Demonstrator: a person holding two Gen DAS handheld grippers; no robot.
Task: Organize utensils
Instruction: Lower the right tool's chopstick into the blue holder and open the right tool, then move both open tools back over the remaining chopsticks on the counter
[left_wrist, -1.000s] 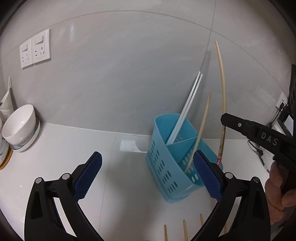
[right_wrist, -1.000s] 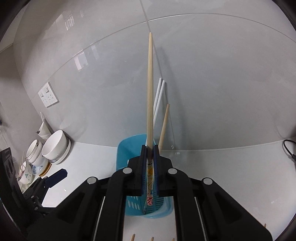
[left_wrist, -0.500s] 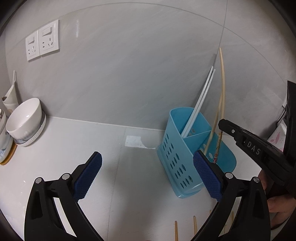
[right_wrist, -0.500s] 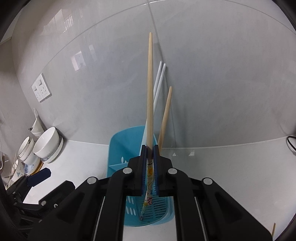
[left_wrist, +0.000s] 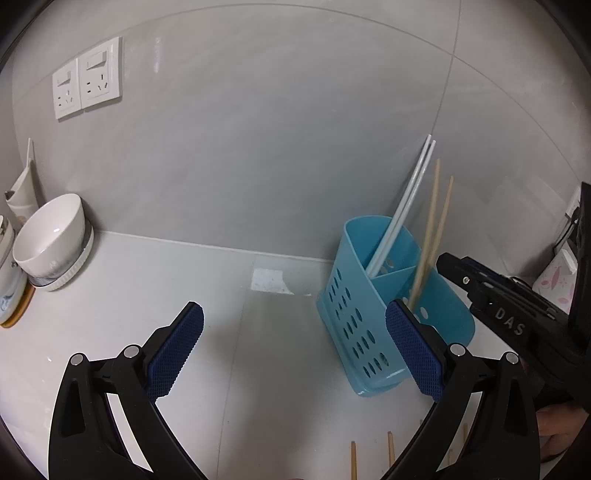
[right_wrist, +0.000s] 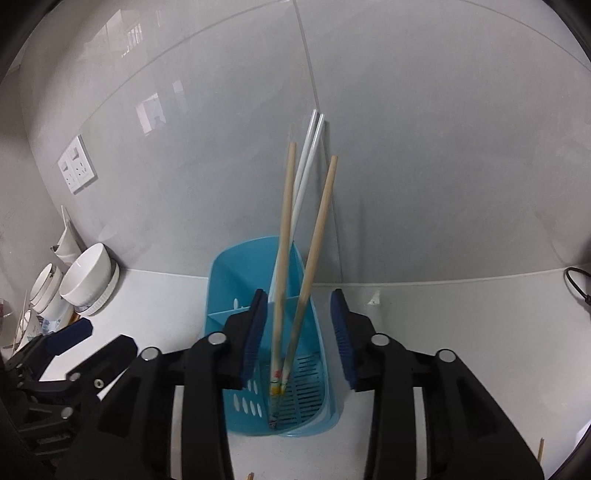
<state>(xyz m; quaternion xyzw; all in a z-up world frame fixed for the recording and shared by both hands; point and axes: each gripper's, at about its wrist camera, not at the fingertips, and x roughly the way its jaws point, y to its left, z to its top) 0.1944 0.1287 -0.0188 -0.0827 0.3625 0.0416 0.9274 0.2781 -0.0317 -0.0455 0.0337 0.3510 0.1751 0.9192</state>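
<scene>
Holding our right gripper (right_wrist: 299, 332) wide open, we saw both wooden chopsticks (right_wrist: 284, 258) standing in the blue utensil holder (right_wrist: 236, 280) at 12 o'clock; left gripper (left_wrist: 293, 354) gaped empty too.

The utensil holder (right_wrist: 273, 332) stands on the counter (left_wrist: 155, 295) near the back wall (left_wrist: 258, 147), split by a divider into a rear and a front compartment. Two thin chopsticks (right_wrist: 308, 162) lean in the rear compartment, while two wooden chopsticks (right_wrist: 317, 236) stand tilted in the front one, between the spread fingers of the right gripper (right_wrist: 299, 334). Far to the left, bowls (left_wrist: 51, 240) sit against the wall under the sockets (left_wrist: 86, 77), and the left gripper (left_wrist: 293, 350) hovers before the holder, with loose chopsticks (left_wrist: 371, 458) lying on the counter nearest the camera.
</scene>
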